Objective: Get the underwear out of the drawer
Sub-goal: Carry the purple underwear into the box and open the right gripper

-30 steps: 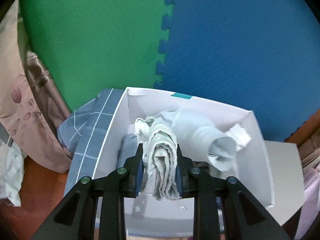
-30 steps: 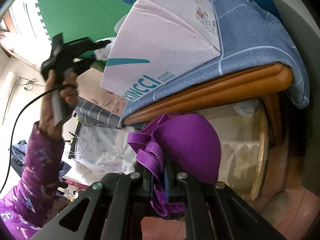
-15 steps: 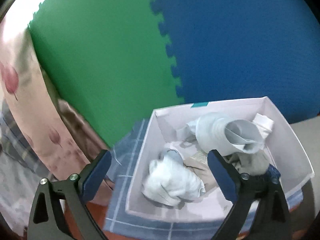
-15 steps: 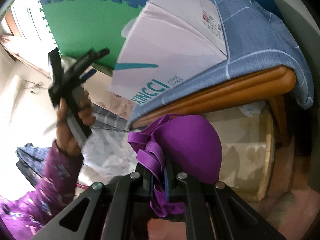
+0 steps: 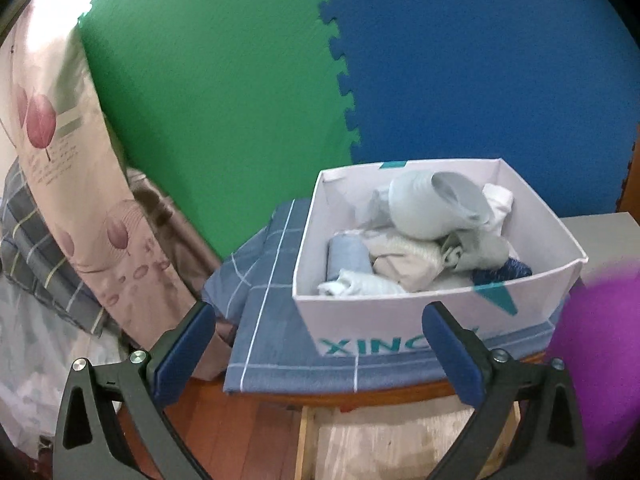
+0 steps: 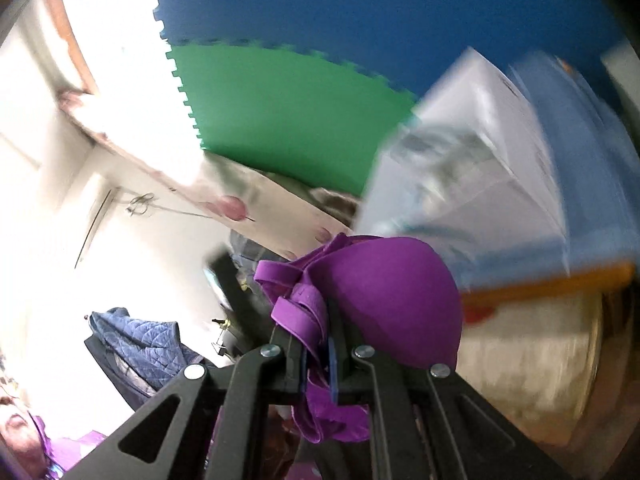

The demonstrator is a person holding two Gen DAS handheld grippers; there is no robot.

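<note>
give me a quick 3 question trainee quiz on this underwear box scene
1. True or false: the left gripper has its jaws open with nothing between them.
2. What does the right gripper hold? A) purple padded bra B) grey sock C) blue towel
3. Fill in: the white cardboard box sits on a blue checked ____.

Key: 1 true; 2 A; 3 cloth

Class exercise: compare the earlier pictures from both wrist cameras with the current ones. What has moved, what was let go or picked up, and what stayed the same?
The left claw let go of the pale rolled garment, which now lies in the white box; its jaws have just been opening and stand wide and empty, pulled back from the box. The right claw has risen towards the box. Unchanged: it stays shut on the purple bra, and the box rests on the blue checked cloth.
</note>
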